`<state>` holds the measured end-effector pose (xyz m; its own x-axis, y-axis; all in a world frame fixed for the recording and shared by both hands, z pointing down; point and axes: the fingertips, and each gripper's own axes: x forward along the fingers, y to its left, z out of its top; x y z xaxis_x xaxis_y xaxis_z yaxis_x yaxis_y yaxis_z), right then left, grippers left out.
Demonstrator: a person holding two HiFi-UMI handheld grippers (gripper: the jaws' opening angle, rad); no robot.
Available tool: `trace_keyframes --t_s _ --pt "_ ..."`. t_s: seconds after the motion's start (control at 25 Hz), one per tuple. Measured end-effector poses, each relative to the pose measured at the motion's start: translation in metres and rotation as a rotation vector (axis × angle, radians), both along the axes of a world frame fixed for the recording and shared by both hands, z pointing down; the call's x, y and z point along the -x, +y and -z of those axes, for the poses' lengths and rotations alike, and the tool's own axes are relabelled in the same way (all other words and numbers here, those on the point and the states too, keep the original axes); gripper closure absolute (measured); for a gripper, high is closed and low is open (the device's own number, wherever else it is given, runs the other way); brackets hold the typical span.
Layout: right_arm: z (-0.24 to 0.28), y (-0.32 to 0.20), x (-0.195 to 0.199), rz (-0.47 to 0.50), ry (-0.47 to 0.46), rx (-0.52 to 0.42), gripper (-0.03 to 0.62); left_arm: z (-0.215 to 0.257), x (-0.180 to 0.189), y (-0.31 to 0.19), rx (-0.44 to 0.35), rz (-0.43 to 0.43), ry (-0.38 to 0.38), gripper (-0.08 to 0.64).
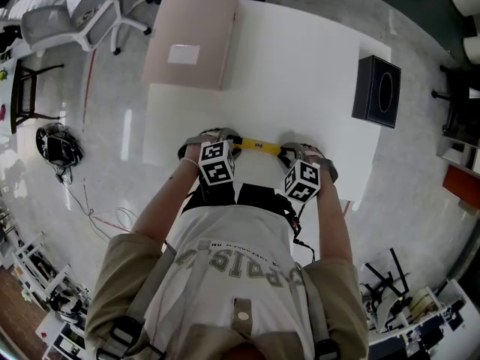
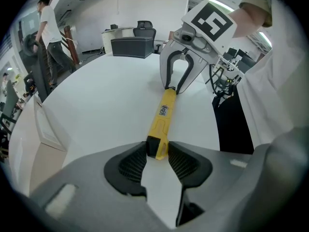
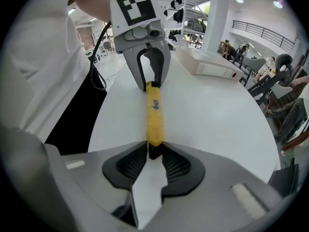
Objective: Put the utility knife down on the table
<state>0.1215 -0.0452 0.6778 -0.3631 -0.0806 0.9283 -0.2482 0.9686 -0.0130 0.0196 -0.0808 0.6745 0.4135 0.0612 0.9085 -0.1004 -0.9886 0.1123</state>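
I am working over a wide white counter [image 1: 300, 66], smooth and hard, which is stretching away beyond both tools. A flat beige box [image 1: 191, 40] is lying well beyond the left tool [image 2: 157, 154]. A black box [image 1: 376, 90] with a round opening is sitting well apart from the right tool [image 3: 153, 154], out to its side.

The utility knife [image 2: 163, 115] is spanning the gap between the two tools. The left tool's ribbed pads are pinching its broader yellow end, and the right tool's pads are closing on its narrower dark end. I cannot tell whether it is touching the counter yet.

I am judging the knife light, rigid and slick-shelled, so it is likely to slide if tipped. I am trusting the yellow body for grip rather than the dark end. A small printed sticker [image 3: 155, 104] is showing mid-handle.
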Motion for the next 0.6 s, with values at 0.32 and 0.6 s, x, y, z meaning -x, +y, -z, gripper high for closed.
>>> trace_keyframes --t_s 0.32,0.6 --pt "-0.001 -0.0002 -0.0004 0.001 0.009 0.015 0.485 0.0012 -0.0026 0.0035 0.048 0.078 0.057 0.365" --pt "-0.0007 -0.0006 0.0003 -0.002 0.016 0.016 0.48 0.0014 -0.002 0.0034 0.047 0.083 0.054 0.365"
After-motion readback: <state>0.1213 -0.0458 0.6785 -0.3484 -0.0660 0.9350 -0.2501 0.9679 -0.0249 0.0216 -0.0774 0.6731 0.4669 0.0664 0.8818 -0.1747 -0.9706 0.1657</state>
